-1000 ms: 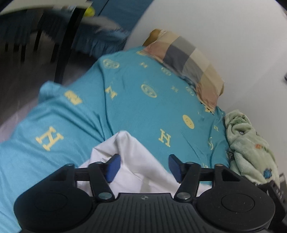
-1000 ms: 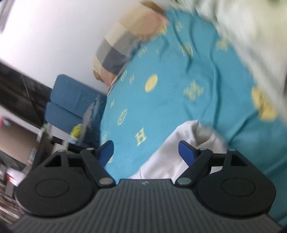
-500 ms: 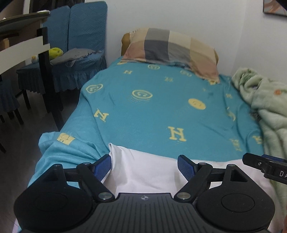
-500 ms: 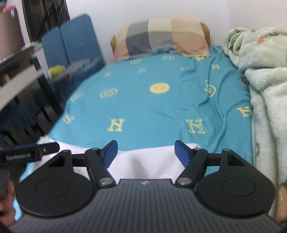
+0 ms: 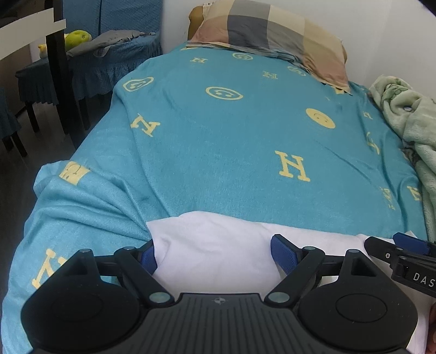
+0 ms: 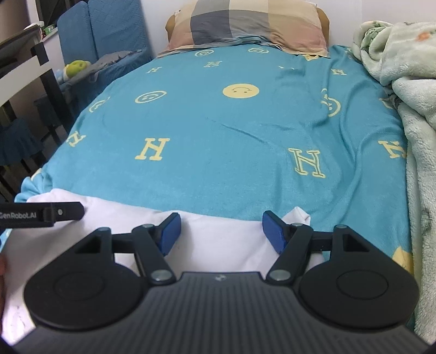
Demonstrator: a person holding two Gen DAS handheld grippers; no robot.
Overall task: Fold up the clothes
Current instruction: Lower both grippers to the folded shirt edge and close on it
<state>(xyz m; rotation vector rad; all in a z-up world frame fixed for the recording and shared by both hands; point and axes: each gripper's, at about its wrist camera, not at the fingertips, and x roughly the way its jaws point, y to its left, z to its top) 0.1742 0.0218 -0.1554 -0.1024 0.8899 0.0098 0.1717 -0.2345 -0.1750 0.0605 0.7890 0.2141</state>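
A white garment (image 5: 218, 245) lies across the near end of a bed, on a teal sheet (image 5: 231, 136) printed with yellow letters and faces. My left gripper (image 5: 216, 253) stands open over the garment's left part, cloth showing between its blue pads (image 5: 282, 253). In the right wrist view the same white garment (image 6: 220, 239) spreads under my right gripper (image 6: 220, 231), which is open near the cloth's right corner. Each gripper's tip shows at the edge of the other's view. Whether the pads touch the cloth I cannot tell.
A checked pillow (image 6: 245, 24) rests at the head of the bed by the wall. A pale green fleece blanket (image 6: 408, 95) is heaped along the right side. Blue-covered chairs (image 5: 109, 49) and a dark table frame (image 5: 57, 68) stand left of the bed.
Both views have swung from tilted and blurred to level, facing the head of the bed. The white garment, bunched a second ago, now lies spread across the bed's near end.
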